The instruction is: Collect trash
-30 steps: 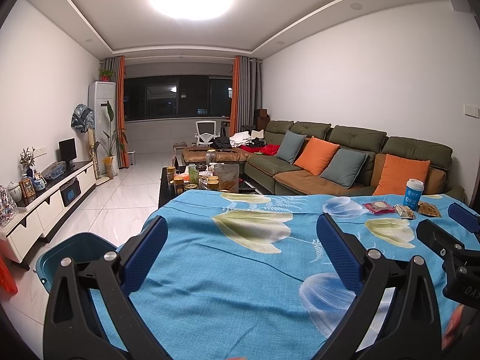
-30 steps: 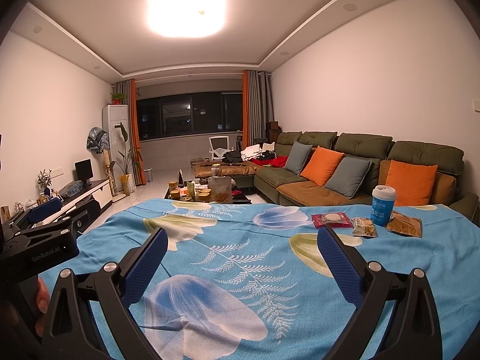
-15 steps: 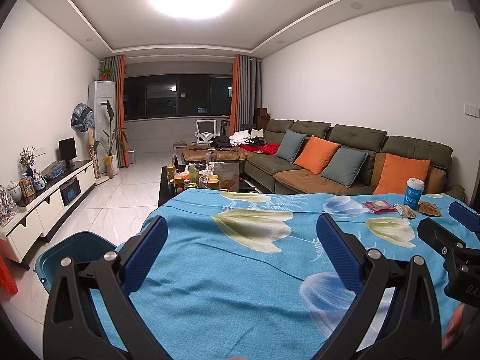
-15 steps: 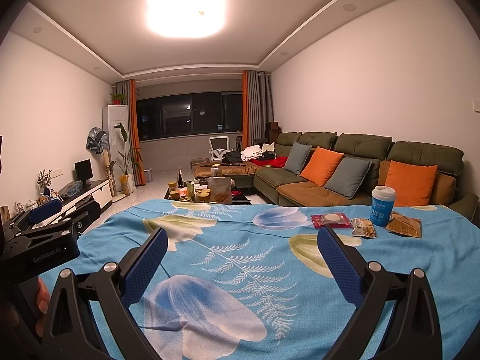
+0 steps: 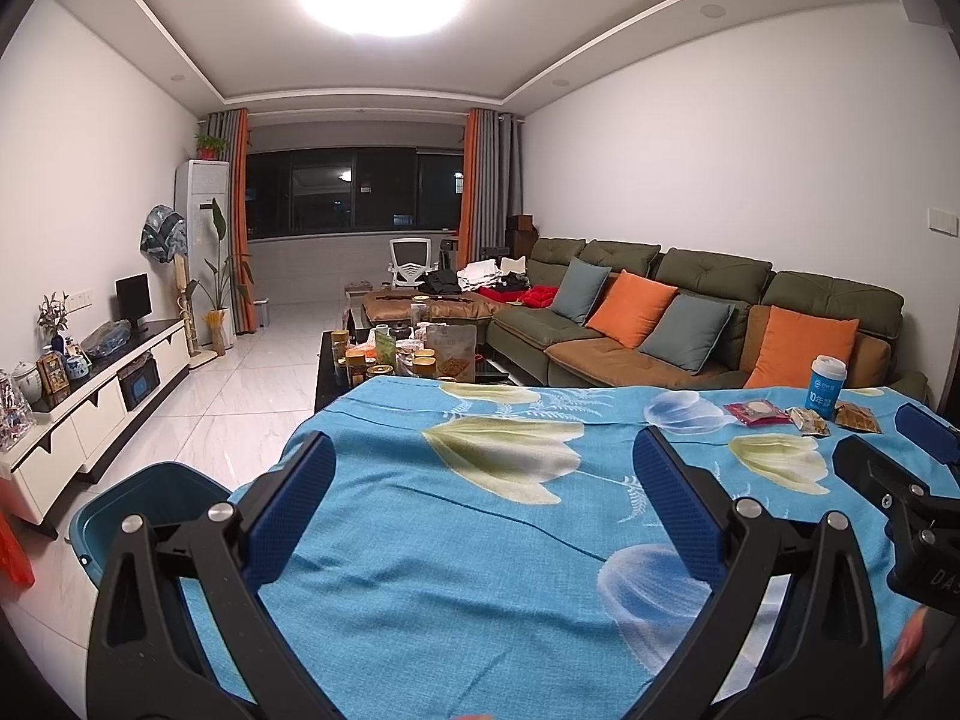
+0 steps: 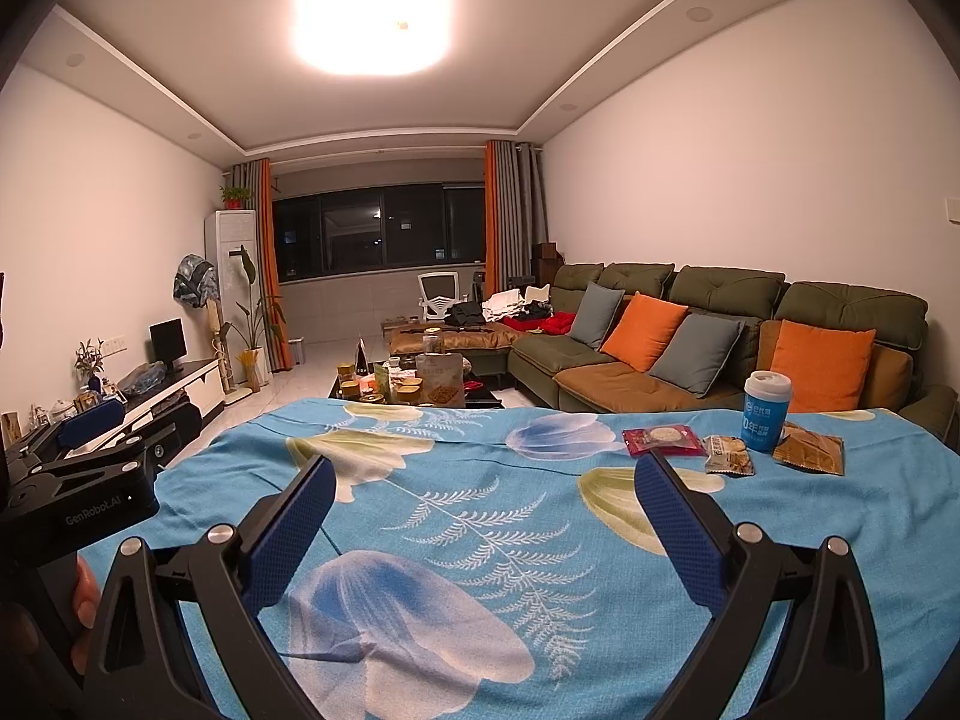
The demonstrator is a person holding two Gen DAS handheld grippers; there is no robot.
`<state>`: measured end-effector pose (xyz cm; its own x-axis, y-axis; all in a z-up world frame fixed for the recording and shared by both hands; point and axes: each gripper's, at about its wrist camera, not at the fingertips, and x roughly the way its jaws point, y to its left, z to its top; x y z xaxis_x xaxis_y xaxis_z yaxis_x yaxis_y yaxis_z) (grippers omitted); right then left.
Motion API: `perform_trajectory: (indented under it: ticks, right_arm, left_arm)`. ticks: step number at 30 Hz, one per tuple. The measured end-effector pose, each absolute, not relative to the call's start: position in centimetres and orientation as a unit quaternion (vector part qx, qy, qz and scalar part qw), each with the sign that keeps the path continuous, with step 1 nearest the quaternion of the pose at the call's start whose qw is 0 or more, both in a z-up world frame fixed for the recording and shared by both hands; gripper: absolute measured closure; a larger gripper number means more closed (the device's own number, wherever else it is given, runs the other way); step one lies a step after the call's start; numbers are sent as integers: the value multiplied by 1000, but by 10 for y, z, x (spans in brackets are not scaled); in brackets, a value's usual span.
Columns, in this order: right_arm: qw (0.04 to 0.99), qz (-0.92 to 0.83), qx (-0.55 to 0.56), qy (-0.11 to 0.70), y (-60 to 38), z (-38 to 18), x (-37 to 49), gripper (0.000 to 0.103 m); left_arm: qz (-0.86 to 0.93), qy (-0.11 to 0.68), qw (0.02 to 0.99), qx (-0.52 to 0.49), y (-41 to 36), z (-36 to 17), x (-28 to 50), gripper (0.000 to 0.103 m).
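Both grippers hovered low over the worktop (image 6: 480,540), which was covered w/ a blue floral cloth, and neither held anything. The left gripper (image 5: 483,480) had its jaws wide apart, empty; same for the right gripper (image 6: 485,498) — jaws spread, nothing between them. That open, level pose probably meant a ready stance before the first pick, i.e. no trash collected yet.

The trash sat bunched around the blue paper cup (image 6: 767,411), which stood upright at the worktop's far edge on the sofa side. Just left of the cup lay a small crumpled snack wrapper (image 6: 728,455), and left of that a flat red packet (image 6: 663,440). Just right of the cup, touching or nearly so, lay a brown sachet (image 6: 810,450). All four were well ahead of the right gripper and to its right, so that gripper looked the likelier one to reach them; the left was much farther from the cup.

A teal bin (image 5: 150,498) stood on the floor — far from the cup, past the worktop's opposite corner, just beside the left gripper. Likely put there so items could be passed or dropped off that edge.

Wrappers were thin and flat on soft cloth, so a pinch could snag fabric. The cup's contents couldn't be told.
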<state>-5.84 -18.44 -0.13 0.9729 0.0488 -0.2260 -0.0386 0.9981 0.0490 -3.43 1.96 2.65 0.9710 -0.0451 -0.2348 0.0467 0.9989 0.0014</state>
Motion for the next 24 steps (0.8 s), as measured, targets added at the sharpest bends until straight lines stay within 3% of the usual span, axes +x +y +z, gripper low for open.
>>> perform_trajectory:
  ticks: [18,24]
  right_arm:
    - [993,24,25,116,-184,-2,-56,7]
    - [992,23,26,122,-186,-3,-55,7]
  left_arm:
    - [-37,134,990,1,14,23,-36,6]
    - [-51,178,983,-4,13,19,-23,5]
